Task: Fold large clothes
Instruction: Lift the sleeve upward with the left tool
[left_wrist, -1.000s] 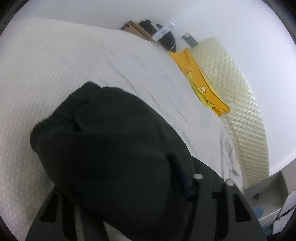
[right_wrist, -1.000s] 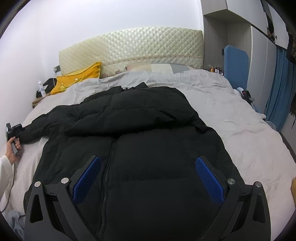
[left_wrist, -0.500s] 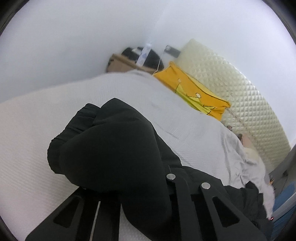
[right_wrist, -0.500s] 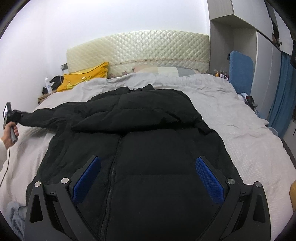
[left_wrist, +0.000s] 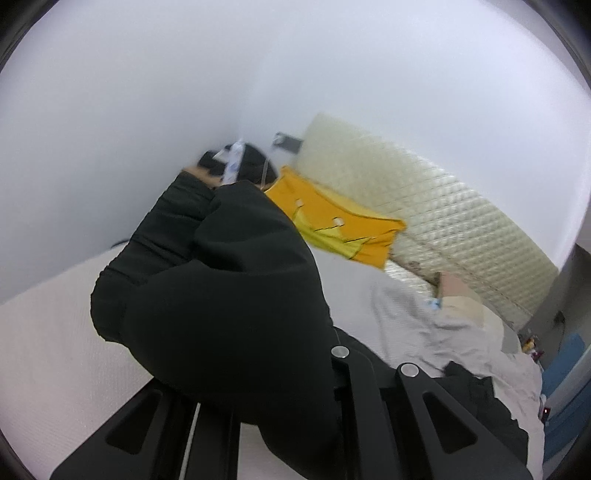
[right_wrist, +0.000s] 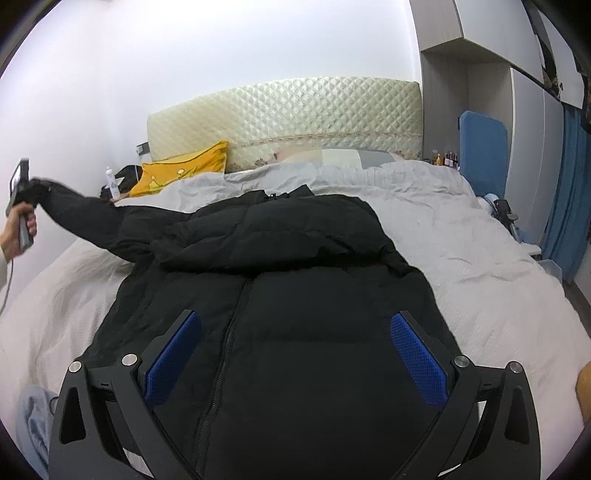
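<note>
A large black puffer jacket (right_wrist: 295, 295) lies front up on the bed, zipper shut. My left gripper (left_wrist: 280, 373) is shut on the cuff end of its left sleeve (left_wrist: 221, 288) and holds it lifted off the bed; the sleeve hides the fingertips. In the right wrist view that gripper (right_wrist: 26, 199) shows at far left, sleeve (right_wrist: 85, 218) stretched up to it. My right gripper (right_wrist: 295, 350) is open and empty, hovering over the jacket's lower front with its blue pads (right_wrist: 173, 354) wide apart.
The bed (right_wrist: 498, 288) has a white-grey cover, a quilted cream headboard (right_wrist: 288, 110) and a yellow pillow (right_wrist: 181, 170). A bedside stand with a bottle (right_wrist: 110, 181) sits at the left. A blue chair (right_wrist: 480, 147) and wardrobe stand at the right.
My left gripper has lifted the sleeve up off the bed and higher to the left. The right gripper has stayed open over the jacket.
</note>
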